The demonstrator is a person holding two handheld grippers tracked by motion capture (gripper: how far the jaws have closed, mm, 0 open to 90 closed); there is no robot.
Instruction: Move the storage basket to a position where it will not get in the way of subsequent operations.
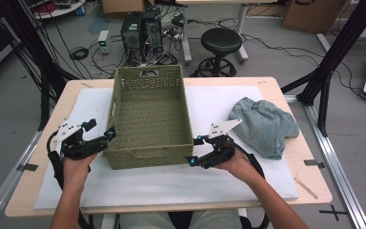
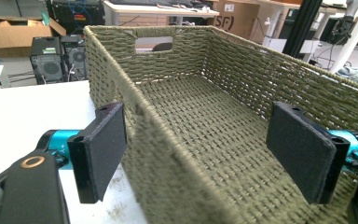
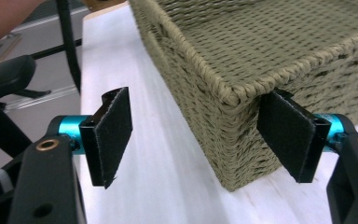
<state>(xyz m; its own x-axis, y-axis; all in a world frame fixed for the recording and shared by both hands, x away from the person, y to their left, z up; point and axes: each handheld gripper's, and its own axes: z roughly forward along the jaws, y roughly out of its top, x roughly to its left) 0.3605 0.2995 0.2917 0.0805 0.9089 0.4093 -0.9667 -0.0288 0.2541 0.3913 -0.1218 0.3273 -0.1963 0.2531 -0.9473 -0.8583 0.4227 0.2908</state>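
An olive woven basket [image 1: 148,157] stands mid-table with nothing in it, its handle cut-out on the far wall. My left gripper [image 1: 101,130] is open at its near left corner. In the left gripper view the left gripper [image 2: 205,154] straddles the basket's [image 2: 205,65] left wall, one pad outside and one inside, neither pressing. My right gripper [image 1: 195,150] is open at the near right corner. In the right gripper view the right gripper [image 3: 198,140] has that corner of the basket [image 3: 242,42] between its jaws, the right pad close against the wall. A crumpled pale denim garment [image 1: 264,125] lies right of the basket.
A white mat [image 1: 171,183] covers the wooden table [image 1: 310,191]. Beyond the far edge stand a black stool [image 1: 221,43] and computer towers [image 1: 140,28] among floor cables. Black frame posts [image 1: 331,57] rise at both sides.
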